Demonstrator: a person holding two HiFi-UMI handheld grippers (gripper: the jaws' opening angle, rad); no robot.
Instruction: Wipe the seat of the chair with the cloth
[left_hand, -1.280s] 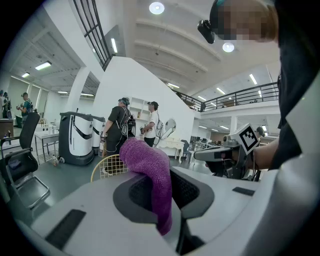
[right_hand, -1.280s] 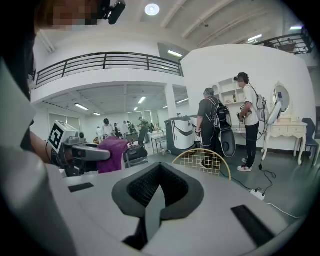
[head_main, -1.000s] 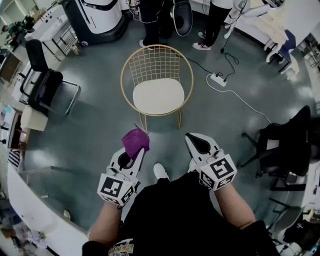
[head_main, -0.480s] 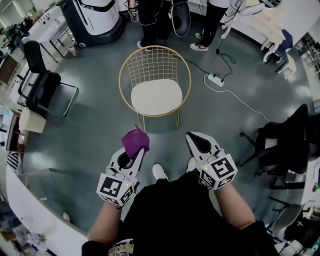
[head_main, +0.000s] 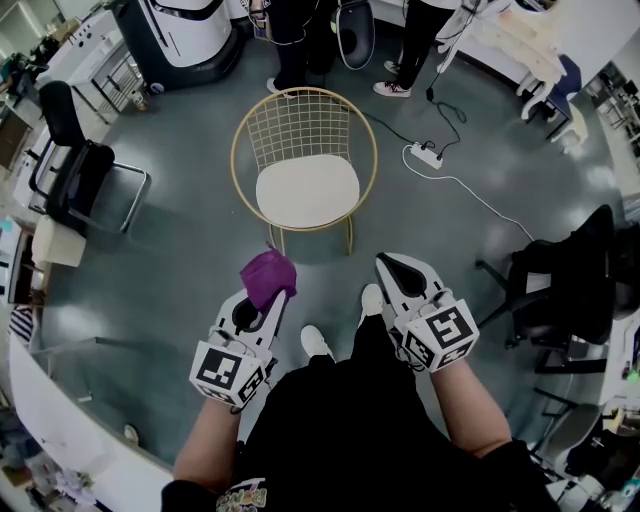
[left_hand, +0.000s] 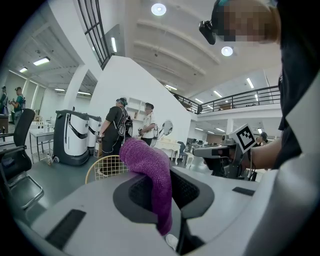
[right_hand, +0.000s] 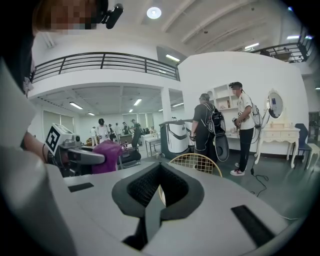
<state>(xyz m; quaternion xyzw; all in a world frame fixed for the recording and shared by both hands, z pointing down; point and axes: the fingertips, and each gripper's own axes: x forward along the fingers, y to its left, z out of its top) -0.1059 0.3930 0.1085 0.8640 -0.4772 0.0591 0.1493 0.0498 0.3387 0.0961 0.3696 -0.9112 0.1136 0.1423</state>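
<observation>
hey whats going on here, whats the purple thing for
A person stands on a grey floor with a two-jaw gripper in each hand. The left gripper is shut on a purple knitted cloth. The right gripper is shut and empty. A round gold wire chair with a cream seat stands just ahead. The cloth is clear of it, so wiping has not begun.

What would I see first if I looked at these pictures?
The bright purple cloth jumps out first, pinched in the left gripper low in the head view. Just ahead of it on the grey floor stands a round gold wire chair with a white seat. The right gripper is shut and holds nothing.
</observation>
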